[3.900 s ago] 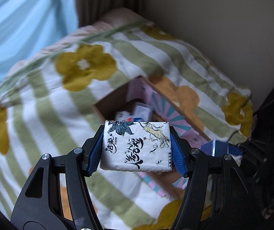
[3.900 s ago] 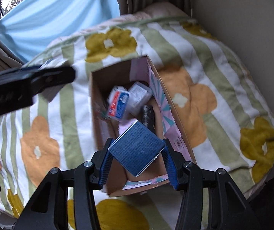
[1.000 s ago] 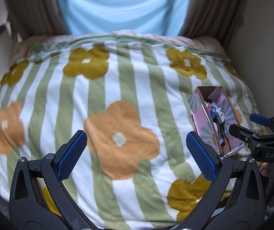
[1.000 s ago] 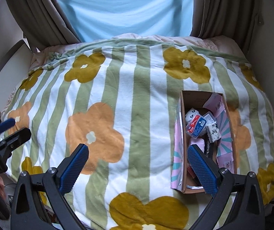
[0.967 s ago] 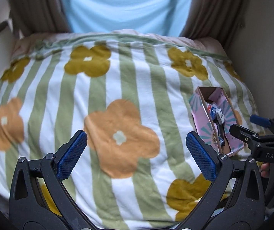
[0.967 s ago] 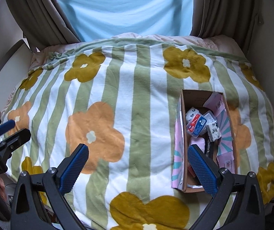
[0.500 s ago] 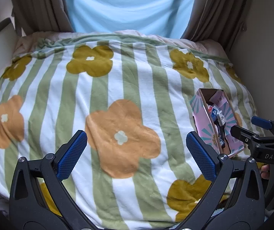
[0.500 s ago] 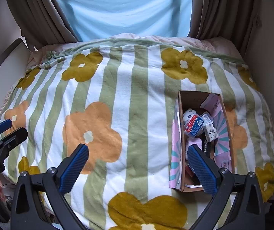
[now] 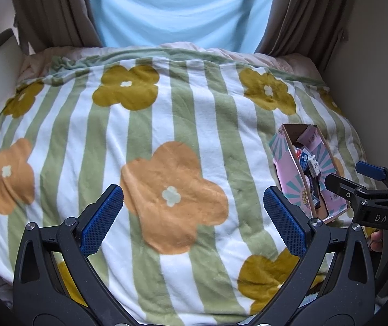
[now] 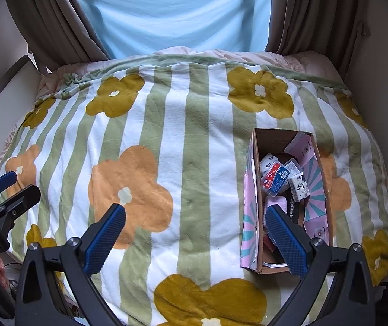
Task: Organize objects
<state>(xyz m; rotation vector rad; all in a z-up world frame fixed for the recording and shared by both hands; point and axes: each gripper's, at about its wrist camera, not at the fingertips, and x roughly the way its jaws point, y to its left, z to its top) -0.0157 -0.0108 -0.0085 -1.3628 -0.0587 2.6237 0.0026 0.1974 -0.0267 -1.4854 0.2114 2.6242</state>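
Observation:
A pink-and-teal cardboard box (image 10: 250, 190) lies open on the flowered blanket at the right side of the bed; it also shows in the left wrist view (image 9: 289, 174). Inside are a red-and-blue packet (image 10: 275, 179), a white tissue pack with black drawing (image 10: 299, 187), a white rolled item (image 10: 267, 161) and several other small things. My left gripper (image 9: 193, 218) is open and empty above the middle of the blanket. My right gripper (image 10: 194, 237) is open and empty, held back from the box's near end.
The green-striped blanket with yellow and orange flowers (image 10: 167, 149) covers the whole bed. Brown curtains (image 10: 55, 21) and a light blue sheet (image 10: 172, 11) hang behind it. A beige wall (image 9: 375, 81) runs along the right side. The other gripper shows at each view's edge.
3.9 s ago the left gripper held the tissue pack and the right a blue box over the cardboard box; both are now open, empty and pulled back. Over the last second both views tilted slightly.

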